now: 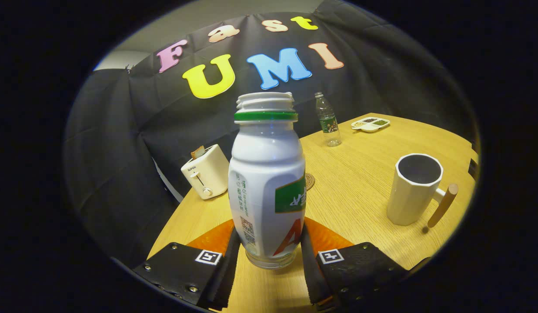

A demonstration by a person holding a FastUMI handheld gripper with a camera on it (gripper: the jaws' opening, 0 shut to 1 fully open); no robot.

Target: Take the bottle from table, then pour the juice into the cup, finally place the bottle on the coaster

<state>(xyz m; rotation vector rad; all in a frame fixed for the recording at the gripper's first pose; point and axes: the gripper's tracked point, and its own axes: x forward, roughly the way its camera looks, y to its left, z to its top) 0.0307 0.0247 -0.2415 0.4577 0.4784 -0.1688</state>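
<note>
White plastic bottle, uncapped with a green neck ring, stands upright clamped between the two fingers of the gripper, above the wooden table. Beyond the bottle lies a round coaster. A white cup with a wooden handle stands to the right.

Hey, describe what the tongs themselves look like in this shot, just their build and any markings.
The tongs have two flat, plate-like fingers with small round screws along their outer parts. Each finger carries a square black-and-white tag near its inner corner. Thin upright pads line the inner faces. No cables or sleeves appear.
</note>
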